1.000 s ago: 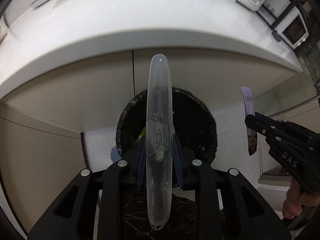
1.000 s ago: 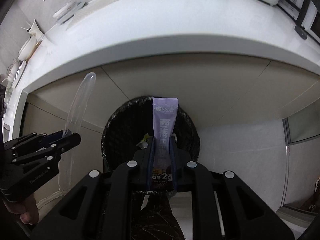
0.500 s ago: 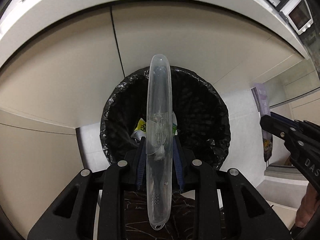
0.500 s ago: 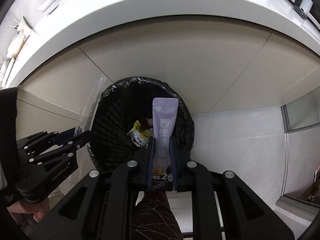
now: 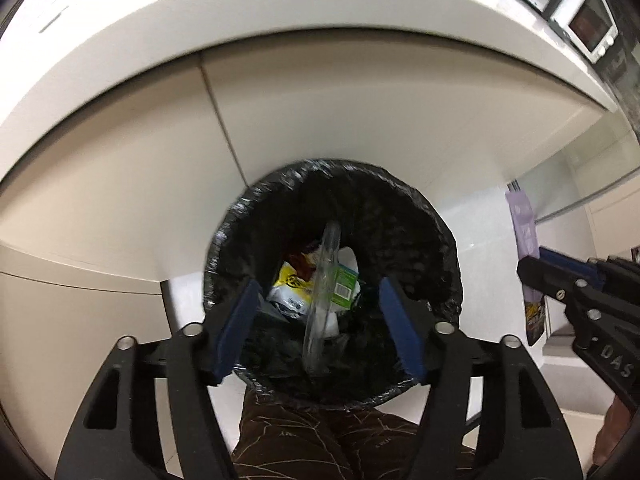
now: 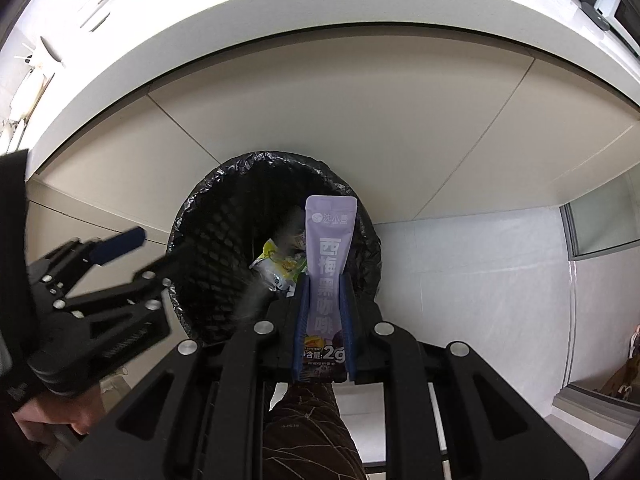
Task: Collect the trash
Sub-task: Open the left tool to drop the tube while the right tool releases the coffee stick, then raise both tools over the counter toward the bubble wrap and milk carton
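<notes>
The left hand-held gripper (image 5: pixel 320 320) stood apart over the round bin lined with a black plastic bag (image 5: pixel 420 216), its blue pads well clear of anything; its jaws had just been opening, and nothing was pressed between them. The long clear plastic case (image 5: pixel 322 292) was already loose below the pads, blurred and tilted inside the mouth of the bin, above the trash lying there: a yellow and white wrapper (image 5: pixel 290 288) and a small green carton (image 5: pixel 344 284). By my reading that piece counted as delivered, or nearly so, though whether it had come to rest could not be told.

The right hand-held gripper (image 6: pixel 323 320) was clamped on the pale purple flat sachet with white printed characters (image 6: pixel 330 240), which stood upright between the blue pads and reached out over the near edge of the bin's opening. That piece was not yet dropped. From the left wrist view the same sachet hung just beside the bin's right rim, so a release there might have called for a little more centring first.

What remained, as far as could be judged, was letting the sachet go. The white counter (image 6: pixel 240 52) above showed only small, blurred things at its far edge, so whether more trash waited there could not be said.
</notes>
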`<state>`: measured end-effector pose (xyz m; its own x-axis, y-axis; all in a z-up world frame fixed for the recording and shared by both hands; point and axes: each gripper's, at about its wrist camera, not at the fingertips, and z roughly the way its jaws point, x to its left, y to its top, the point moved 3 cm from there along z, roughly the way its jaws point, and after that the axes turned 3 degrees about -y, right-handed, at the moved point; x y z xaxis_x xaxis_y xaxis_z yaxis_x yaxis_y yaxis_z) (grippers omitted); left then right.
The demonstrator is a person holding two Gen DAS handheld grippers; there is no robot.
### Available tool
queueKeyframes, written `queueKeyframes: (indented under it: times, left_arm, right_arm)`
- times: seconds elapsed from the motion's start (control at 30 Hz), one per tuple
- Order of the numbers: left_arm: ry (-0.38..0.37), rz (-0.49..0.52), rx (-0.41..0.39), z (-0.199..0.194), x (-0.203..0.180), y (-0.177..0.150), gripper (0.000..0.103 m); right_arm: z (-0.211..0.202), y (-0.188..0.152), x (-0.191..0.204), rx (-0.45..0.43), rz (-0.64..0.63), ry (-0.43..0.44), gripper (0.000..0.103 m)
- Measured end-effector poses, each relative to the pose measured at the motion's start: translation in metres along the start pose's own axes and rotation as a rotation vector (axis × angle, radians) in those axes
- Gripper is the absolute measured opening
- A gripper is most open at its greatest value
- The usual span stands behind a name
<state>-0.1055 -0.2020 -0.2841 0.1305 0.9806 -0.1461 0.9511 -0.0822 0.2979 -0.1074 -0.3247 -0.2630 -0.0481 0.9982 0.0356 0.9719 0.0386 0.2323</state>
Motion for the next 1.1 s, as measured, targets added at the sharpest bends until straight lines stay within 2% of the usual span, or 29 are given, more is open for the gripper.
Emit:
queueKeyframes:
  times: [0.27, 0.37, 0.73, 0.8, 0.9, 1.03, 1.1]
  left_arm:
    - [0.017, -0.119, -0.063, -0.033, 0.039, 0.004, 0.094]
    - [0.024, -0.151, -0.089, -0.043, 0.053, 0.004, 0.097]
    - [0.04, -0.22, -0.081, -0.058, 0.09, -0.007, 0.097]
    - [0.034, -0.227, -0.076, -0.058, 0.093, -0.007, 0.097]
    - [0.024, -0.237, -0.066, -0.058, 0.095, -0.008, 0.097]
    - [0.022, -0.221, -0.065, -0.058, 0.092, -0.005, 0.097]
    - [0.015, -0.216, -0.064, -0.061, 0.089, -0.002, 0.097]
  right_arm:
    - [0.005, 0.006, 0.018, 0.007, -0.056, 0.021, 0.015]
    - [0.008, 0.008, 0.027, 0.012, -0.08, 0.027, 0.015]
    - [0.022, 0.016, 0.059, 0.042, -0.164, 0.033, 0.016]
    - [0.026, 0.017, 0.064, 0.045, -0.167, 0.021, 0.02]
    - [0.027, 0.018, 0.065, 0.043, -0.159, 0.004, 0.035]
    - [0.023, 0.021, 0.064, 0.029, -0.145, -0.013, 0.048]
    - [0.017, 0.025, 0.062, 0.01, -0.14, -0.024, 0.061]
